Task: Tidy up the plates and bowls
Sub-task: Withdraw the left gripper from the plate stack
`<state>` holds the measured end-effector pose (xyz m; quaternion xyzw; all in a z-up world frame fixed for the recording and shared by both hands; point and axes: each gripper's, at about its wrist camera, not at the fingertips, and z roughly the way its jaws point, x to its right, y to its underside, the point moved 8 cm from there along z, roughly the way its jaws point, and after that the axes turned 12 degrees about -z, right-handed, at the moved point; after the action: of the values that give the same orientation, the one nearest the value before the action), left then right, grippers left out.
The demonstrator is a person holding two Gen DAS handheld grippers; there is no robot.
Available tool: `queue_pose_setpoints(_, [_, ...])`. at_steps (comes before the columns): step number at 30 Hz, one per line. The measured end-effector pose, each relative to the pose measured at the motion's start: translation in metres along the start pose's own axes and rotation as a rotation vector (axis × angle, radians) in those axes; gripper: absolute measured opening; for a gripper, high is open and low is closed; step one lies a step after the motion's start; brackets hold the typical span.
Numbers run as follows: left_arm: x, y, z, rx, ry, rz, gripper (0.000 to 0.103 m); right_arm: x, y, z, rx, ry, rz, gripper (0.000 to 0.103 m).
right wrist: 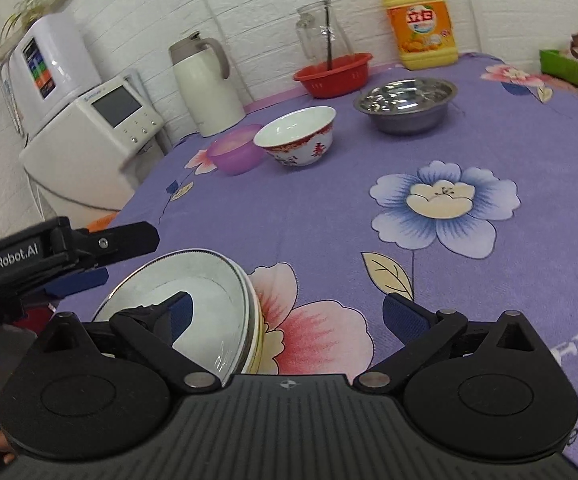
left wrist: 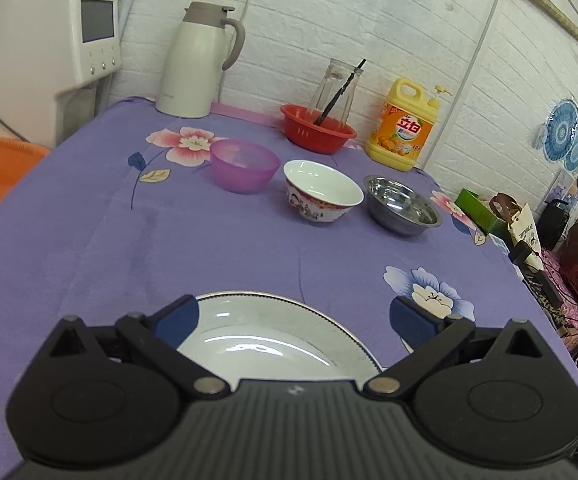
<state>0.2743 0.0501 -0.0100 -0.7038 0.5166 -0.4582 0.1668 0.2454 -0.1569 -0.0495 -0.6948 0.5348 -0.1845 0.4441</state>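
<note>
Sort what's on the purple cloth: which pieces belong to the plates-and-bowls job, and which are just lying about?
Job:
stacked white plates
translucent purple plastic bowl
white ceramic bowl with red pattern
shiny steel bowl

Lying about:
cream thermos jug
red plastic basin holding clear glass pitcher
yellow detergent bottle

A white jug (left wrist: pixel 193 60), a red basket (left wrist: pixel 317 130) holding a glass pitcher (left wrist: pixel 335 88), and a yellow detergent bottle (left wrist: pixel 403 126) stand by the wall on the purple-clothed surface (left wrist: pixel 129 240).
</note>
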Motion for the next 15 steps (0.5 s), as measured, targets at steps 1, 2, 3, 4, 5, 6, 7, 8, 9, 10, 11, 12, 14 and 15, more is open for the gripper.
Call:
queue_pose_setpoints(1, [0.002,0.000,0.001,0.002,-0.001,-0.002,0.101,0.001,0.000,-0.003,0.016,-0.027,0.008,0.103])
queue_pose_setpoints(2, [0.003,0.000,0.002,0.006,-0.003,-0.001,0.101,0.002,-0.001,-0.005,0.032,-0.048,0.003,0.103])
queue_pose_setpoints(3, [0.005,0.000,0.004,0.009,-0.007,0.001,0.101,0.003,-0.001,-0.008,0.046,-0.051,-0.010,0.103])
queue_pose_setpoints(4, [0.007,0.000,0.006,0.010,-0.013,0.003,0.101,0.006,-0.001,-0.009,0.055,-0.033,-0.020,0.103])
queue_pose_setpoints(5, [0.009,0.000,0.008,0.011,-0.017,0.006,0.101,0.009,0.000,-0.010,0.056,-0.016,-0.026,0.103])
queue_pose_setpoints(6, [0.011,0.000,0.009,0.011,-0.018,0.010,0.101,0.013,0.001,-0.009,0.052,-0.007,-0.026,0.103])
queue_pose_setpoints(7, [0.013,0.001,0.011,0.009,-0.019,0.014,0.101,0.019,0.002,-0.007,0.044,-0.002,-0.016,0.103])
queue_pose_setpoints(8, [0.014,0.001,0.013,0.006,-0.019,0.017,0.101,0.025,0.005,-0.004,0.034,0.006,0.000,0.103])
queue_pose_setpoints(9, [0.016,0.002,0.015,0.003,-0.018,0.020,0.101,0.030,0.007,-0.003,0.025,0.011,0.015,0.103])
queue_pose_setpoints(10, [0.017,0.002,0.017,-0.001,-0.016,0.022,0.101,0.037,0.009,-0.001,0.015,0.016,0.032,0.103])
queue_pose_setpoints(11, [0.019,0.003,0.020,-0.006,-0.017,0.023,0.101,0.041,0.010,0.000,0.007,0.023,0.040,0.103])
queue_pose_setpoints(12, [0.021,0.003,0.022,-0.010,-0.018,0.024,0.101,0.045,0.011,0.001,0.002,0.031,0.047,0.103])
queue_pose_setpoints(14, [0.023,0.004,0.028,-0.019,-0.017,0.026,0.101,0.054,0.012,0.001,0.000,0.032,0.060,0.103])
queue_pose_setpoints(15, [0.025,0.004,0.031,-0.025,-0.015,0.026,0.101,0.057,0.012,0.002,-0.001,0.031,0.067,0.103])
